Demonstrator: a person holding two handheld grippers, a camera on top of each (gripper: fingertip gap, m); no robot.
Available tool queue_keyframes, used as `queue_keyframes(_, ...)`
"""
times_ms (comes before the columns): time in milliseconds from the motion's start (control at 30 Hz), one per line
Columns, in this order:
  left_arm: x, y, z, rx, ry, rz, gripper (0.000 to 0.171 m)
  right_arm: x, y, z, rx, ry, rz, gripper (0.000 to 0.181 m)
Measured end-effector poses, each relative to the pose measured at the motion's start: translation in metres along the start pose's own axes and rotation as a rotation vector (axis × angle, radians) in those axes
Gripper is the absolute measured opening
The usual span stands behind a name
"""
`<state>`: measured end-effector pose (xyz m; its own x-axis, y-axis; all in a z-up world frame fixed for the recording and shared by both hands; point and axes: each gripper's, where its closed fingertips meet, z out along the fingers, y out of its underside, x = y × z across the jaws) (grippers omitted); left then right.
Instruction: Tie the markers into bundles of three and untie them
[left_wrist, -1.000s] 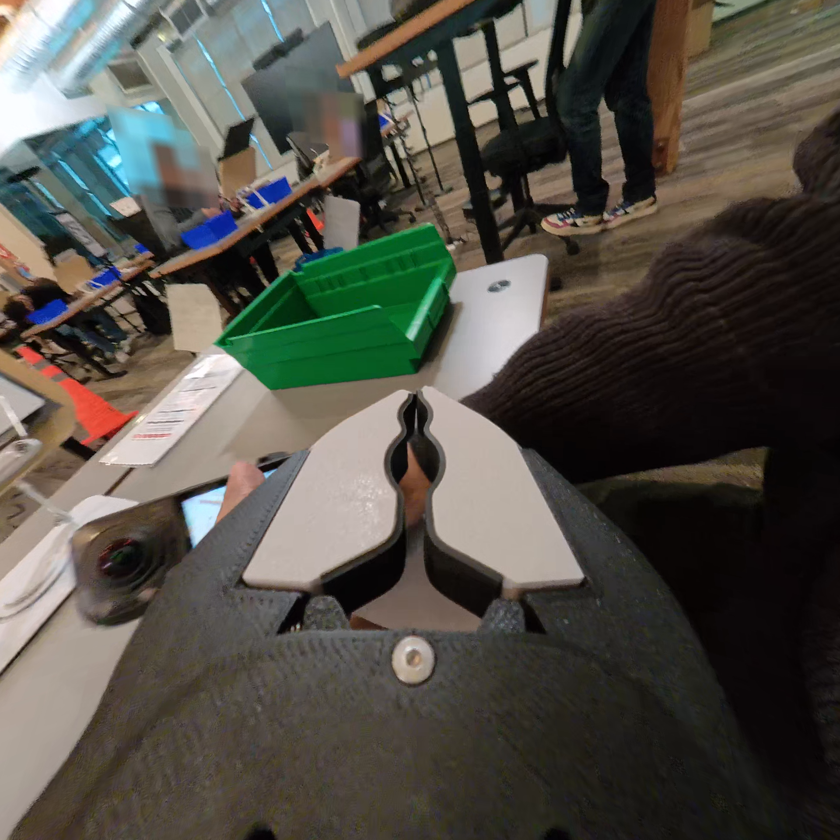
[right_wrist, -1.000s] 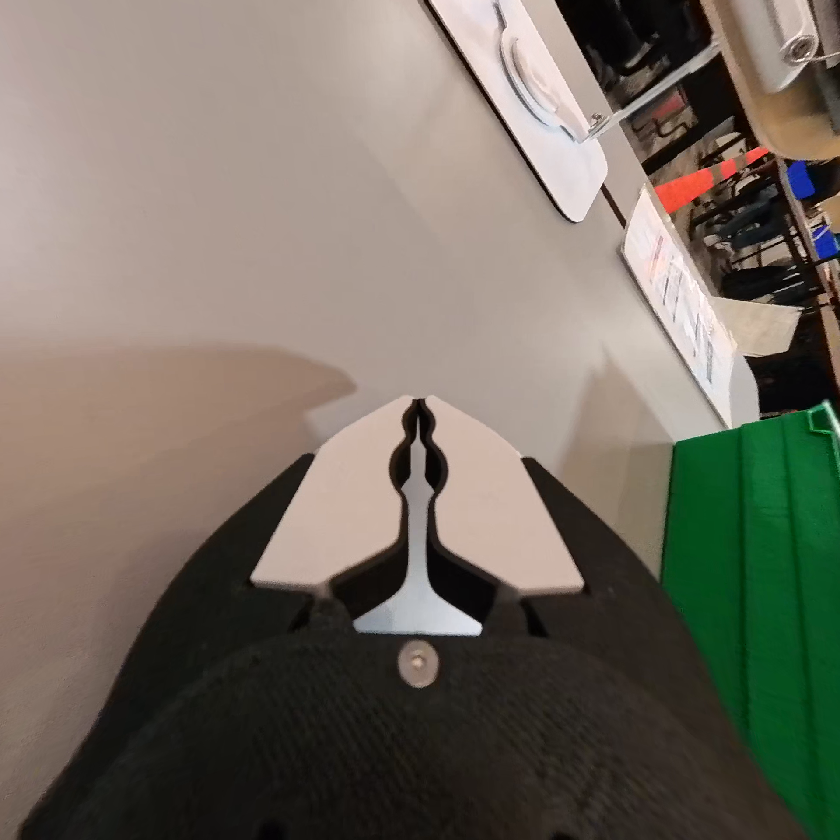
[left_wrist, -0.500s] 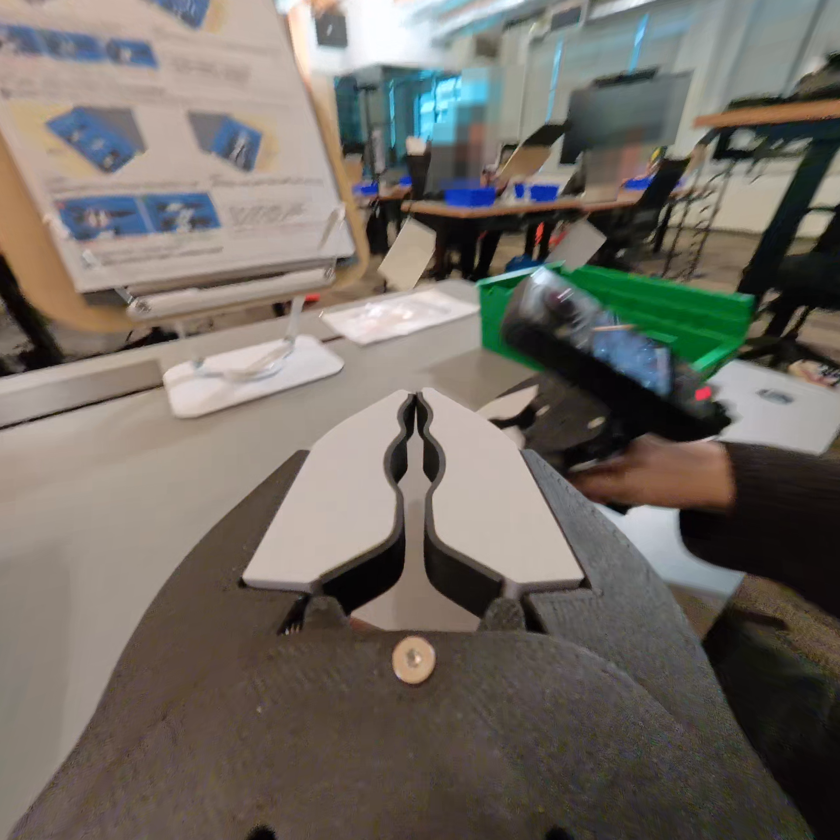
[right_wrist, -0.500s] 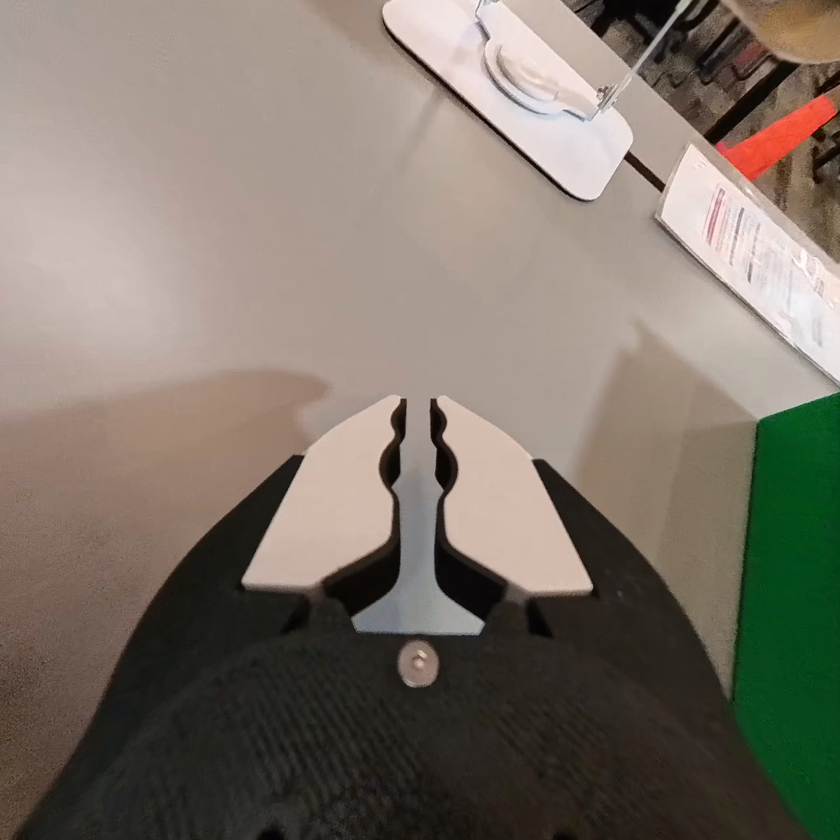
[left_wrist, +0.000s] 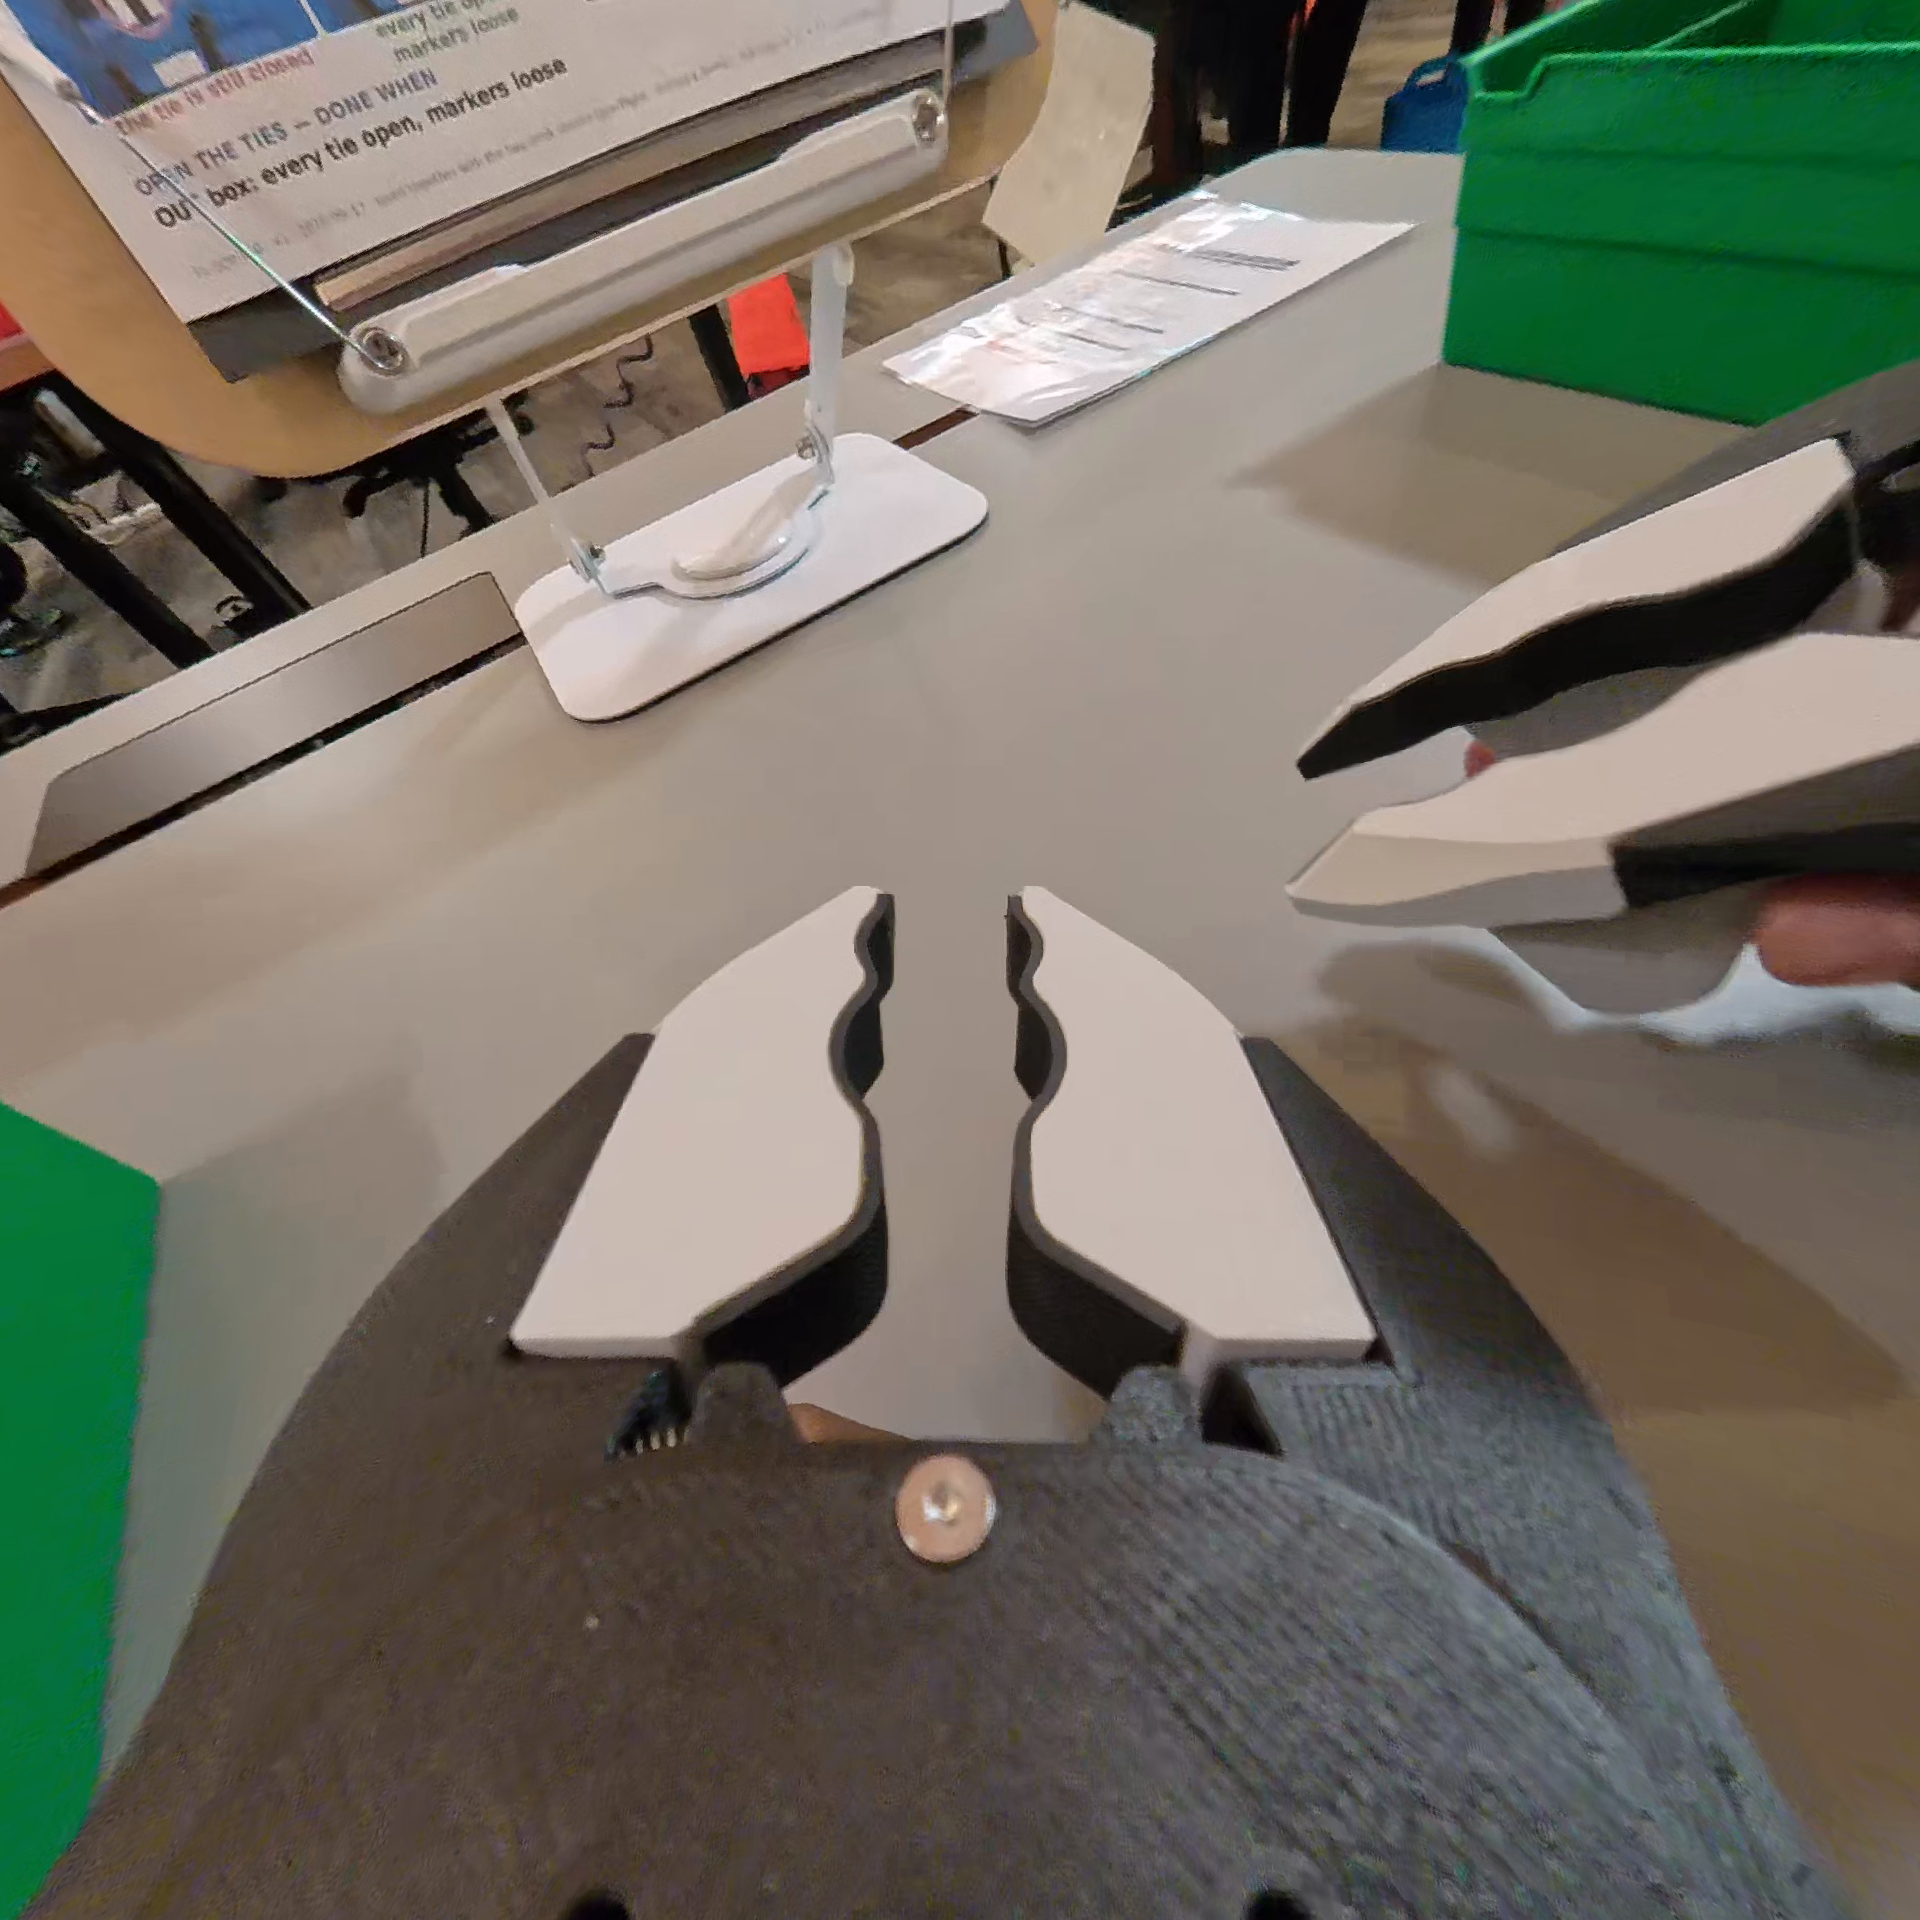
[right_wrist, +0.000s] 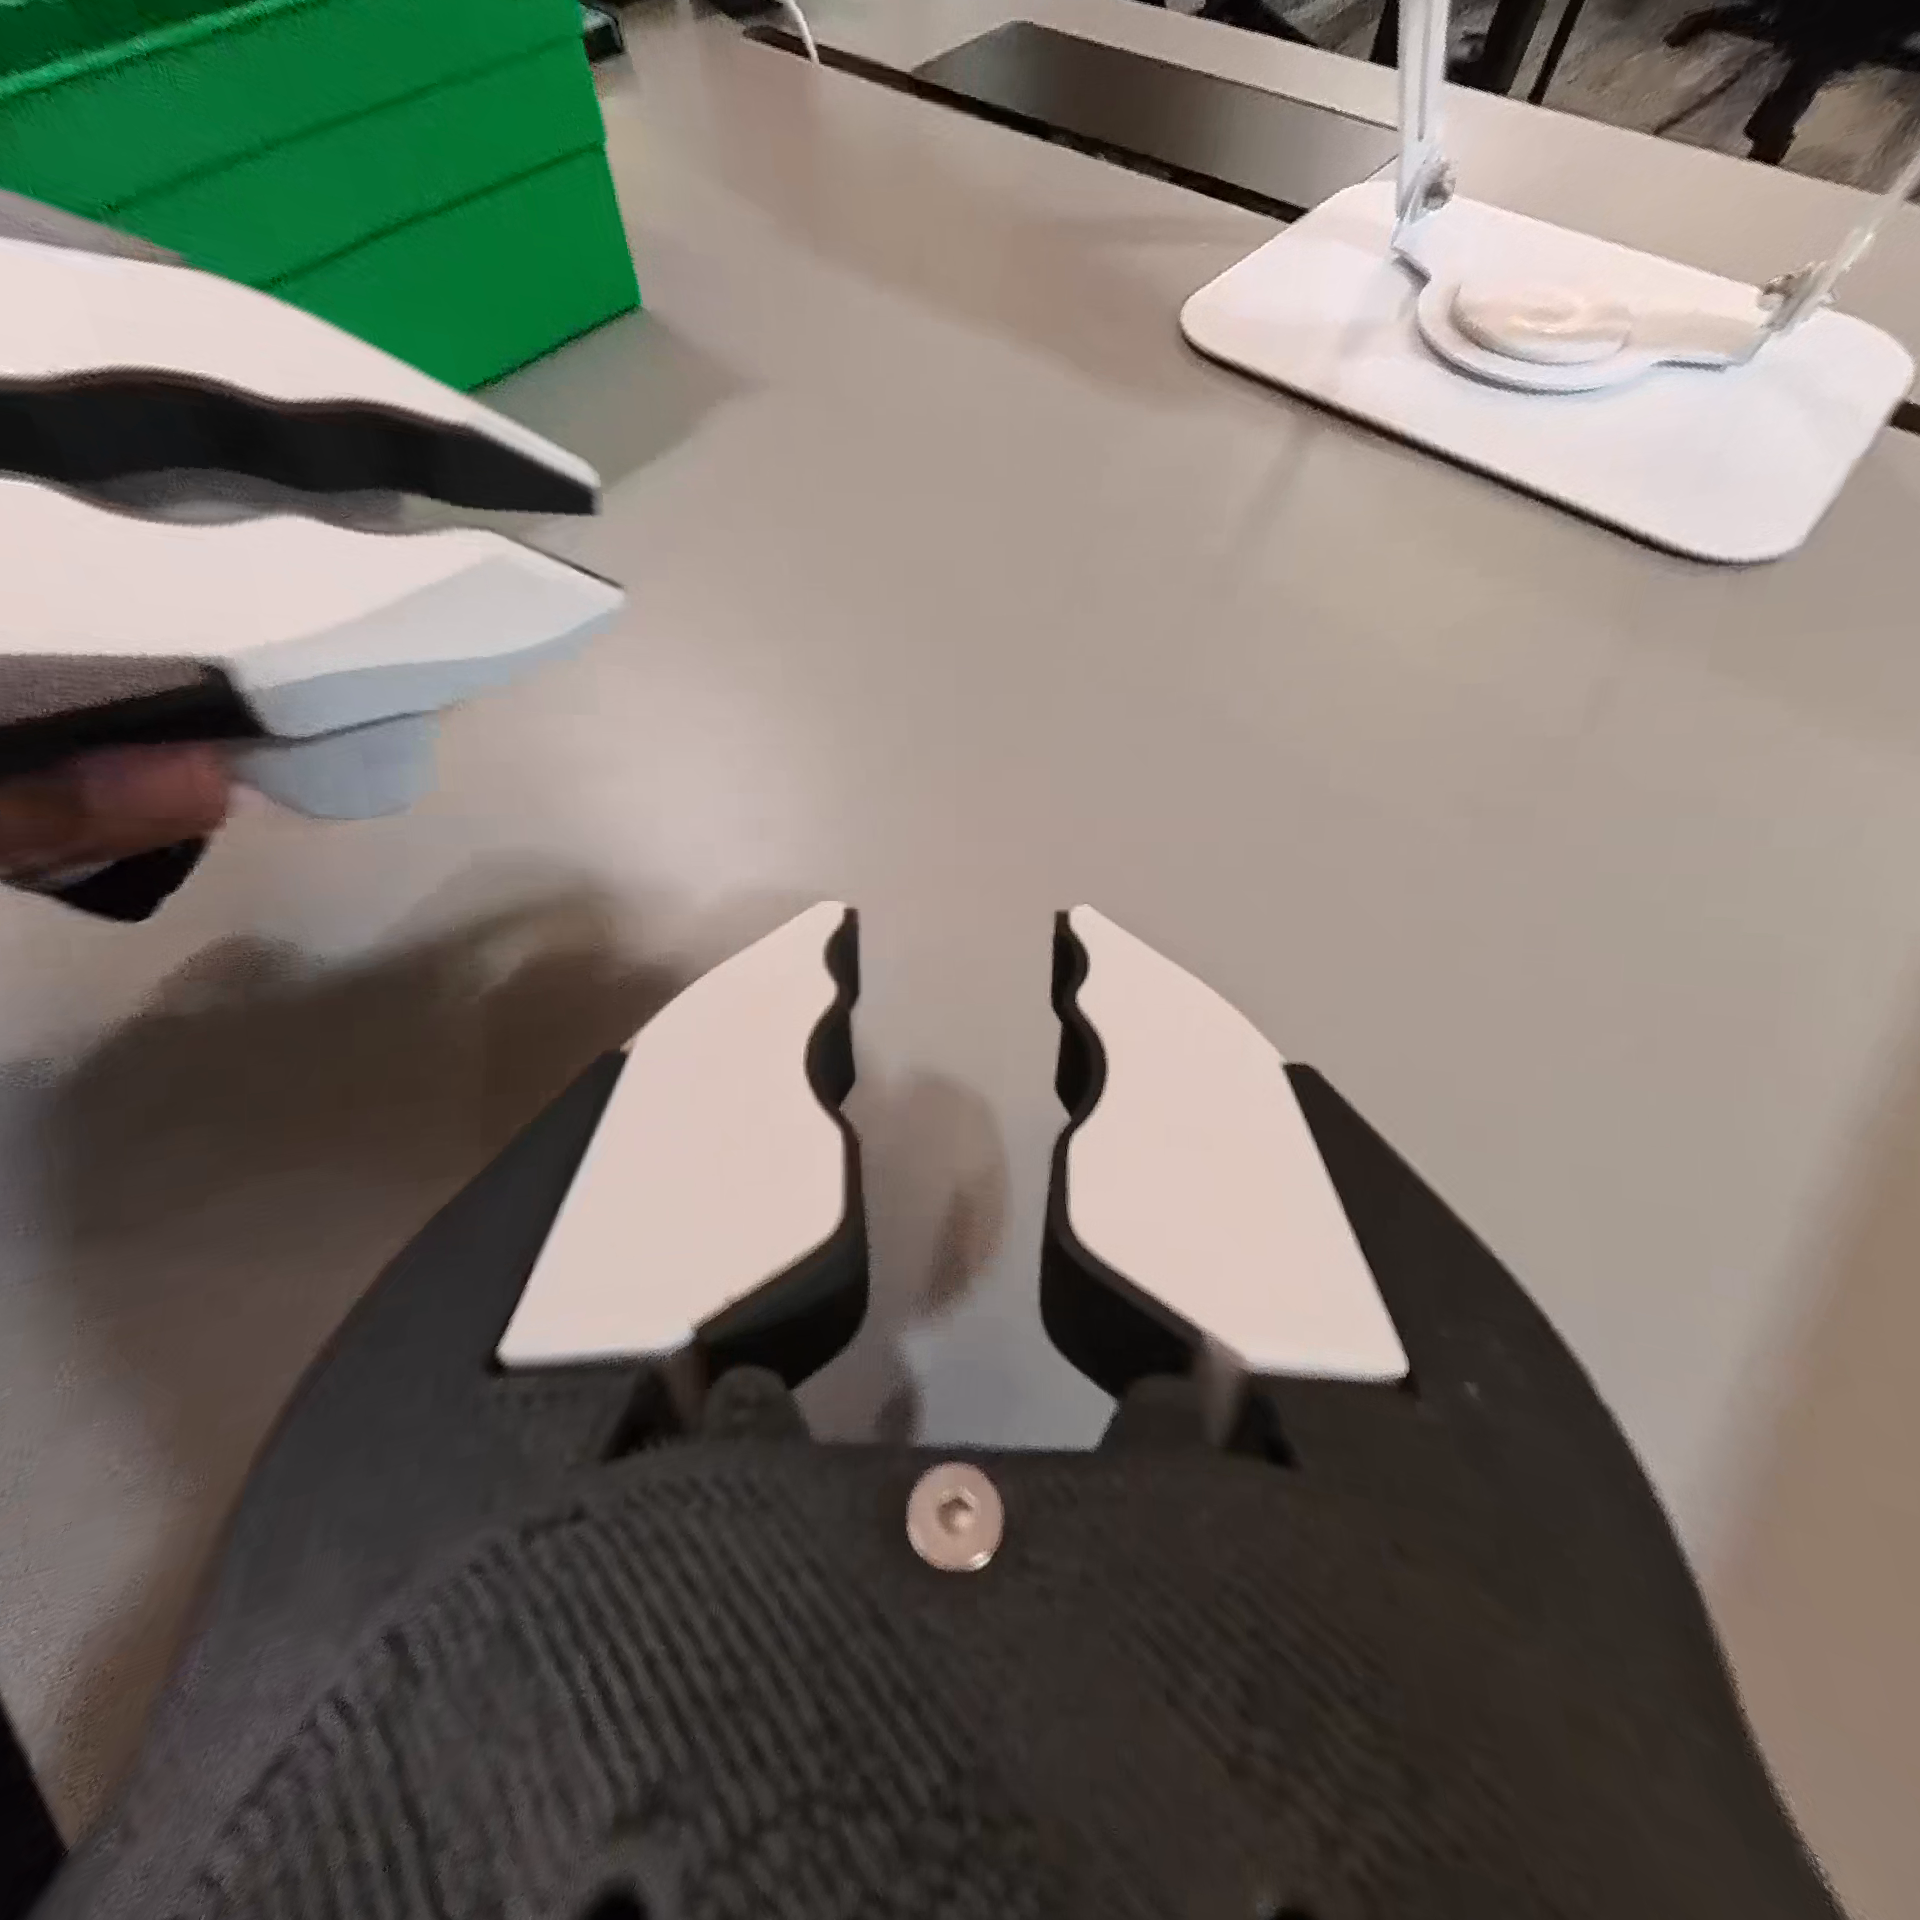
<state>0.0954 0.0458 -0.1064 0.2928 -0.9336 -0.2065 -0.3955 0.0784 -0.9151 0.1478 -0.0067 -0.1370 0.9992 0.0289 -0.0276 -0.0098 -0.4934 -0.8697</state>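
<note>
Both grippers' jaws parted, empty.

The instruction sheet (left_wrist: 499, 125) on its stand is cut by the top edge of the left wrist view, only its lower lines showing. A green bin (left_wrist: 1694, 197) runs off the top right corner there, and another green surface (left_wrist: 62, 1455) at the left edge is too cropped to identify. The right gripper (left_wrist: 1320, 821) enters from the right edge, its body out of frame; the fingers (left_wrist: 1829, 940) of the hand holding it are blurred. In the right wrist view the left gripper (right_wrist: 603, 551) is motion-blurred and cut by the left edge, and the stand's white base (right_wrist: 1558, 384) loses its uprights at the top.
</note>
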Motion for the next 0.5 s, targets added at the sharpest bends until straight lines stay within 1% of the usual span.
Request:
queue_keyframes(133,-0.009,-0.013,0.018,0.032,-0.012,-0.056,0.024,-0.008,-0.012,0.008,0.021,-0.067,-0.008,0.040)
queue_keyframes(233,-0.014,-0.016,0.025,0.018,-0.038,-0.064,0.025,-0.013,-0.018,0.009,0.032,-0.100,-0.016,0.040)
queue_keyframes(333,-0.012,-0.016,0.016,0.025,-0.047,-0.089,0.025,-0.012,-0.024,0.001,0.051,-0.087,-0.028,0.040)
queue_keyframes(500,-0.013,-0.021,0.003,0.062,-0.072,-0.083,0.025,-0.018,-0.035,-0.013,0.101,-0.116,0.031,0.041)
